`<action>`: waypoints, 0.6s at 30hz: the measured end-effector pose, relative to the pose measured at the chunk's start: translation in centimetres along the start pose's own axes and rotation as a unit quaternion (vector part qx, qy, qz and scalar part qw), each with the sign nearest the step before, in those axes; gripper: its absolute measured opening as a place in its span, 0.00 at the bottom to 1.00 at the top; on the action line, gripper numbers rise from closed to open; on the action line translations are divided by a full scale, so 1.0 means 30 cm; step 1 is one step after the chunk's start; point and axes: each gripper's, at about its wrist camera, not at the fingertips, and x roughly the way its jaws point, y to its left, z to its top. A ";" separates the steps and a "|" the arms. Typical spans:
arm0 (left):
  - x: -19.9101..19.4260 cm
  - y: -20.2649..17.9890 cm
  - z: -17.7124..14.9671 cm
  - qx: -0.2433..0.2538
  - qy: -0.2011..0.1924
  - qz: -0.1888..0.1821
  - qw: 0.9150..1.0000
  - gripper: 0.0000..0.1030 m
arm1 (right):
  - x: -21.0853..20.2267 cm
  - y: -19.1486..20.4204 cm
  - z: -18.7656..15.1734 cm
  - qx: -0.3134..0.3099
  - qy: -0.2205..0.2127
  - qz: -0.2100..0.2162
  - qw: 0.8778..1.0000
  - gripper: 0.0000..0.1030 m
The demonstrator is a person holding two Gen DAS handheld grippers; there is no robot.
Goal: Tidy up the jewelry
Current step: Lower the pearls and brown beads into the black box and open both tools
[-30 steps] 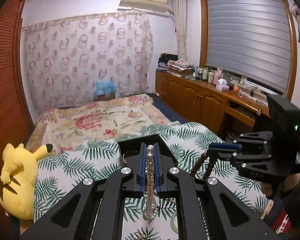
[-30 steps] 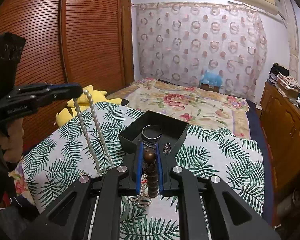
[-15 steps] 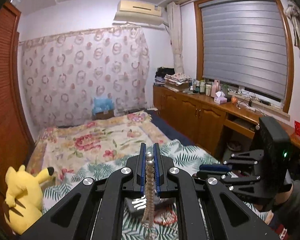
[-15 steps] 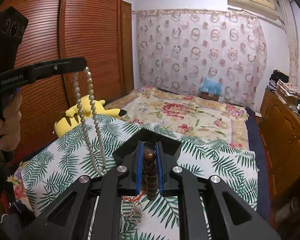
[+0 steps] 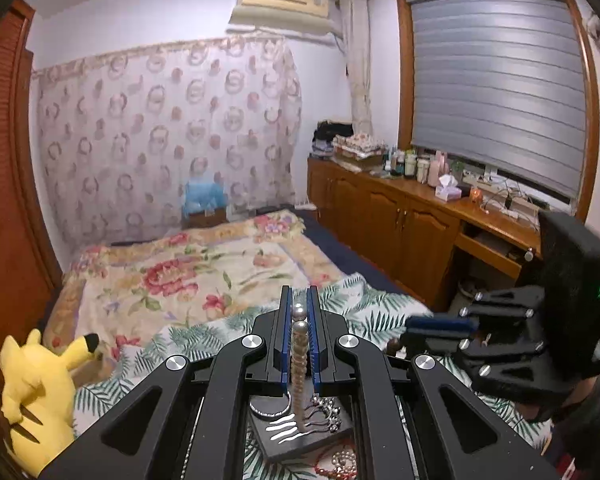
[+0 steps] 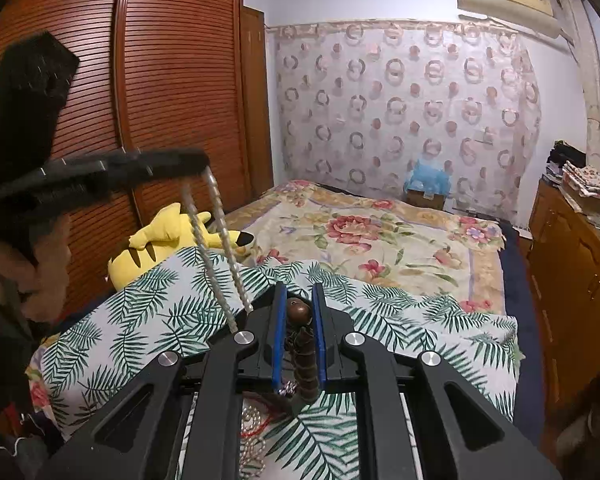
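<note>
My left gripper [image 5: 299, 300] is shut on a white pearl necklace [image 5: 299, 352] that hangs down between its blue pads. The same necklace [image 6: 216, 248] shows in the right wrist view, dangling from the left gripper [image 6: 196, 158], blurred. My right gripper [image 6: 299, 296] is shut on a brown wooden bead strand [image 6: 302, 344] and shows at the right in the left wrist view [image 5: 420, 326]. A black jewelry box [image 5: 300, 436] with a silver bangle [image 5: 270, 408] and small silver pieces lies below my left gripper on the palm-leaf cloth [image 6: 148, 320].
A red bead string and a pearl cluster [image 5: 340, 460] lie on the cloth beside the box; more pearls [image 6: 252, 440] show under my right gripper. A yellow plush toy [image 5: 36, 392] sits at the left. A wooden wardrobe [image 6: 160, 100] and sideboard [image 5: 400, 216] flank the bed.
Both grippers have risen, each with its strand. The left gripper has lifted the pearl necklace higher above the box, and it swings and blurs in the right wrist view.
</note>
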 end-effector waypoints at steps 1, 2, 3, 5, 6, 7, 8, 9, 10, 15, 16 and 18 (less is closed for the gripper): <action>0.022 0.007 -0.017 -0.001 0.008 -0.001 1.000 0.06 | 0.012 -0.004 0.005 0.000 0.000 0.002 1.000 0.14; 0.037 0.009 -0.030 -0.002 0.015 -0.002 1.000 0.06 | 0.023 -0.008 0.010 0.001 0.000 0.004 1.000 0.14; 0.063 0.017 -0.055 -0.006 0.027 -0.004 1.000 0.06 | 0.039 -0.013 0.015 0.001 0.000 0.006 1.000 0.14; 0.110 0.033 -0.107 -0.012 0.047 -0.005 0.999 0.06 | 0.064 -0.014 0.025 0.002 0.001 0.010 1.000 0.14; 0.127 0.038 -0.128 -0.015 0.054 -0.004 0.998 0.06 | 0.083 -0.017 0.027 0.003 0.003 0.013 1.000 0.14; 0.149 0.048 -0.153 -0.020 0.063 -0.004 0.998 0.06 | 0.097 -0.021 0.031 0.003 0.005 0.014 1.000 0.14; 0.161 0.053 -0.167 -0.023 0.068 -0.003 0.997 0.06 | 0.114 -0.022 0.037 0.003 0.008 0.016 1.000 0.14; 0.182 0.063 -0.192 -0.027 0.077 -0.002 0.997 0.06 | 0.137 -0.023 0.036 0.003 0.012 0.018 1.000 0.14; 0.199 0.070 -0.214 -0.030 0.084 0.000 0.996 0.06 | 0.154 -0.024 0.035 0.003 0.015 0.020 1.000 0.14; 0.254 0.089 -0.279 -0.041 0.108 0.009 0.993 0.06 | 0.253 -0.026 0.013 0.005 0.037 0.026 0.999 0.14; 0.258 0.093 -0.288 -0.042 0.109 0.015 0.993 0.06 | 0.280 -0.025 0.002 0.006 0.044 0.026 0.999 0.14; 0.265 0.098 -0.303 -0.043 0.113 0.024 0.992 0.08 | 0.323 -0.023 -0.019 0.007 0.055 0.022 0.998 0.14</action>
